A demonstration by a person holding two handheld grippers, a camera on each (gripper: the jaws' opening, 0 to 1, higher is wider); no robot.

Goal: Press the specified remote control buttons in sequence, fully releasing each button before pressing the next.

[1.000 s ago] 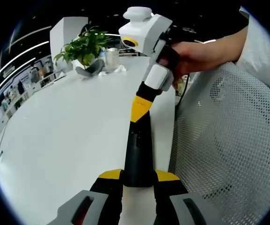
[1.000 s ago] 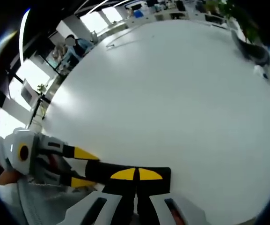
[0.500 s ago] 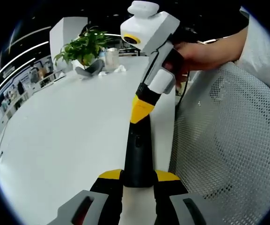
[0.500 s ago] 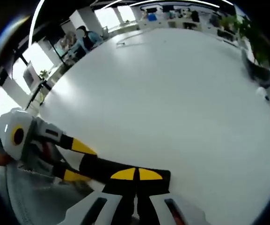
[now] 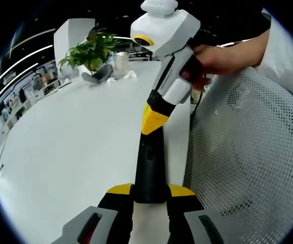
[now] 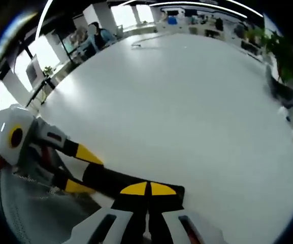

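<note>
Left gripper view: left claw (image 5: 150, 195) clamped on black remote control (image 5: 150, 168) above white bench (image 5: 70, 142); right claw (image 5: 153, 118) closed, tip on remote.

Right gripper view: right claw (image 6: 147, 189) closed, touching remote (image 6: 121, 179), left claw (image 6: 77, 170) gripping it.

The left gripper view is taken from low over the near edge of a white table (image 5: 75, 147), along that gripper's own jaws, which rise from the bottom of the frame; it is faced down the length of the table toward a potted plant (image 5: 90, 51) at the far end. A white mesh chair (image 5: 248, 152) is seen close on the right. The right gripper view is taken from just above the same table (image 6: 187, 101), tilted, and is faced across the broad top toward a distant office background. The table top is shared by both views, as is the remote control (image 5: 150, 168) (image 6: 110, 179), seen very near in each.
</note>
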